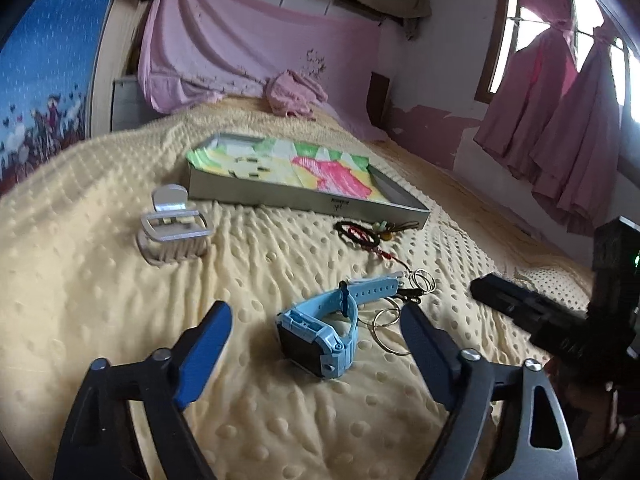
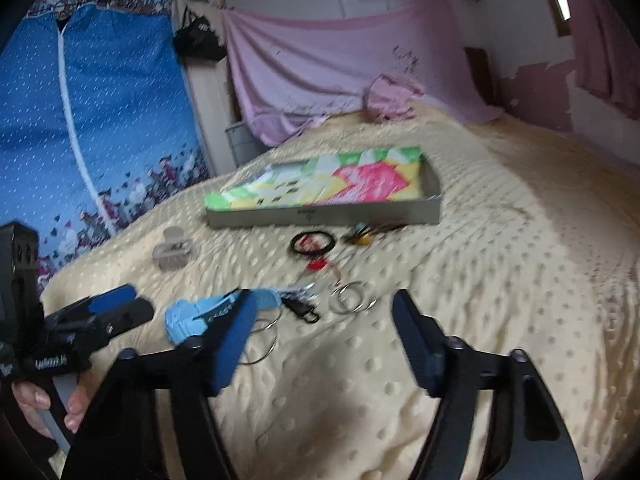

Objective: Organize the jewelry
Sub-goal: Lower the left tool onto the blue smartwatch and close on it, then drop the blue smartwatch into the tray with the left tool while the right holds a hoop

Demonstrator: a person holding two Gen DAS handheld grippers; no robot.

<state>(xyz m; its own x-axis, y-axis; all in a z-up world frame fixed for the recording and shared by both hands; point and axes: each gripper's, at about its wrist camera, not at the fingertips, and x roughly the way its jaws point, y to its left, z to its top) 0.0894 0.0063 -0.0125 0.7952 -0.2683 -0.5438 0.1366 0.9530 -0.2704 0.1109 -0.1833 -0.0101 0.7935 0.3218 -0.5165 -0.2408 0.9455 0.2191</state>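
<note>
Bedspread bearing blue watch

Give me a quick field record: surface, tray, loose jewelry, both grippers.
surface: yellow dotted blanket on a bed
tray: shallow box with colourful lining, nothing seen in it
loose items: blue watch, clear hair claw, black bangle, metal rings
left gripper: open, watch between its fingers, not gripped
right gripper: open, nothing between its fingers, rings just ahead

Light-blue watch, cream dotted bedspread
</note>
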